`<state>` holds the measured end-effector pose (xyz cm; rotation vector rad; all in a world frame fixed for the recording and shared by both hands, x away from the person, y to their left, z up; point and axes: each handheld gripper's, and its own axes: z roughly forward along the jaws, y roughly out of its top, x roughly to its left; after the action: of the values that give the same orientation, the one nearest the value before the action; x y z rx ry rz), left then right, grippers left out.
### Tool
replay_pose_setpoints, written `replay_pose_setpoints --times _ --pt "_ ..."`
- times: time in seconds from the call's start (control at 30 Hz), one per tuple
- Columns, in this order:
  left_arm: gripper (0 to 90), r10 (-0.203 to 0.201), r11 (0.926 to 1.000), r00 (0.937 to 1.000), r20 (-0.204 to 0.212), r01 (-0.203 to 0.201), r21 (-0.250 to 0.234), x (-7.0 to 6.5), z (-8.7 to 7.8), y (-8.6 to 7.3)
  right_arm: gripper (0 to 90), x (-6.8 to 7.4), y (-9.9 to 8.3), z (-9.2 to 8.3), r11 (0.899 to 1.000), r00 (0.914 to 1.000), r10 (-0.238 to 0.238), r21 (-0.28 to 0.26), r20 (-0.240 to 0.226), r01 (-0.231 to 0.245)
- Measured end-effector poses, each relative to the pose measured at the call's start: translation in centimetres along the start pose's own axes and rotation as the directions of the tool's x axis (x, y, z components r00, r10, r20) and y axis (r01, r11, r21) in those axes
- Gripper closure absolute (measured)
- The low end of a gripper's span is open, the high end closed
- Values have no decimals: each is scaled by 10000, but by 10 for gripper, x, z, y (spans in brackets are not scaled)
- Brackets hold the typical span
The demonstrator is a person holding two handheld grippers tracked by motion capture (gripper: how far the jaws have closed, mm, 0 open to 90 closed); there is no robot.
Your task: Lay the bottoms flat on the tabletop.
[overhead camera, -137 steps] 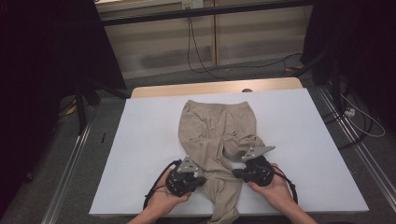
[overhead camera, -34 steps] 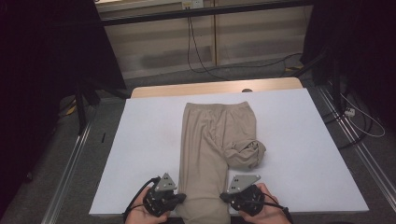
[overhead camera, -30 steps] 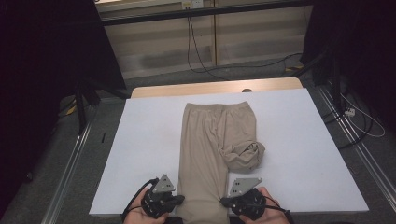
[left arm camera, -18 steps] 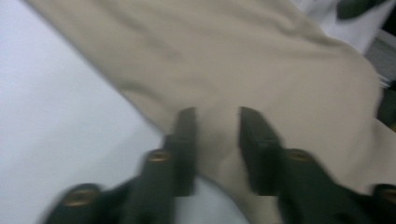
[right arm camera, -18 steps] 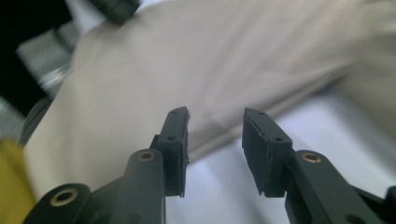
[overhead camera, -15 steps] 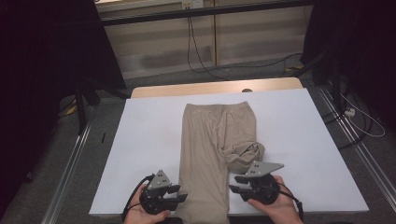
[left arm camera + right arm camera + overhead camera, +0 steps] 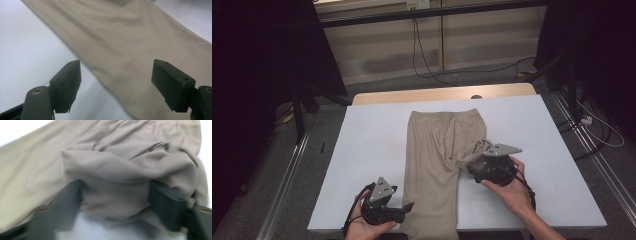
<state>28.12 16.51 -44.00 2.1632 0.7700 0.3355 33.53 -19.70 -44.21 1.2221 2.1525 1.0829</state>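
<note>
Beige trousers [image 7: 437, 150] lie on the white table [image 7: 372, 150], waistband at the far end. One leg runs straight toward the front edge; the other is bunched up [image 7: 474, 152] beside it on the right. My left gripper [image 7: 408, 207] sits at the front edge, left of the straight leg. Its jaws have just been opening and now stand open over the leg's edge [image 7: 125, 37], with the left gripper [image 7: 116, 75] holding nothing. My right gripper [image 7: 478, 169] is at the bunch. Its jaws have also just been opening, and the right gripper [image 7: 115, 195] is open with the crumpled fabric [image 7: 120, 170] between its jaws.
A wooden strip [image 7: 442, 94] borders the table's far end. Cables [image 7: 427, 65] run over the floor behind, and metal rails [image 7: 287, 185] flank both sides. Bare white surface lies left and right of the trousers.
Both grippers opened and let go of the straight leg's end. The right one moved away from the front edge, up to the bunched leg. The left one stayed put.
</note>
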Motion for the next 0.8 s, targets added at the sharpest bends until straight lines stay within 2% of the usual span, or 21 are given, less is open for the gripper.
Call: replay_pose_setpoints --times 0.07,0.13,0.17,0.2,0.23,0.27,0.33,0.4,0.47,0.6,0.67,0.7,0.77,0.8 --pt "242 4 10000 10000 48 -4 36 0 0 0 221 -5 2 10 9996 9999 122 242 4 -122" --pt "242 33 10000 10000 68 -33 -10 0 1 0 241 -5 -1 22 9973 10000 47 739 -2 -47" --pt "242 63 10000 9999 90 -64 54 0 1 0 300 -5 -2 25 9964 10000 30 844 88 -38" --pt "242 39 10000 9999 98 -39 16 -1 1 0 431 -4 -1 24 9967 9999 49 813 158 -62" --pt "242 -18 10000 9999 102 18 -16 -1 0 0 583 -4 0 21 9981 10000 -23 623 59 19" --pt "242 -10 10000 9999 100 10 11 -1 0 0 699 -4 2 15 9994 10000 -39 357 -14 39" --pt "242 -37 10000 10000 48 37 -7 0 0 0 794 -8 5 2 9998 9997 191 -102 -150 -193" --pt "242 -125 9999 9999 61 125 -6 2 0 -1 811 -13 5 -13 9983 9990 399 -409 -205 -407" --pt "241 -227 9997 9997 81 227 -29 3 0 -1 817 -16 2 -27 9960 9965 690 -542 -473 -715" --pt "242 -235 9997 9997 43 235 -13 3 0 0 818 -19 -13 -53 9977 9984 440 -510 -354 -458" --pt "242 -182 9998 9998 28 182 5 2 0 0 817 -26 -25 -62 9989 9993 375 -293 -70 -377" --pt "242 -224 9997 9997 75 224 3 2 1 0 816 -32 -30 -65 9991 9990 398 -181 221 -394" --pt "241 -221 9998 9997 54 221 -14 2 1 0 805 -47 -36 -70 9976 9937 692 -153 886 -682" --pt "241 -212 9998 9998 56 212 1 2 1 1 770 -54 -37 -71 9960 9882 890 -204 1246 -871"
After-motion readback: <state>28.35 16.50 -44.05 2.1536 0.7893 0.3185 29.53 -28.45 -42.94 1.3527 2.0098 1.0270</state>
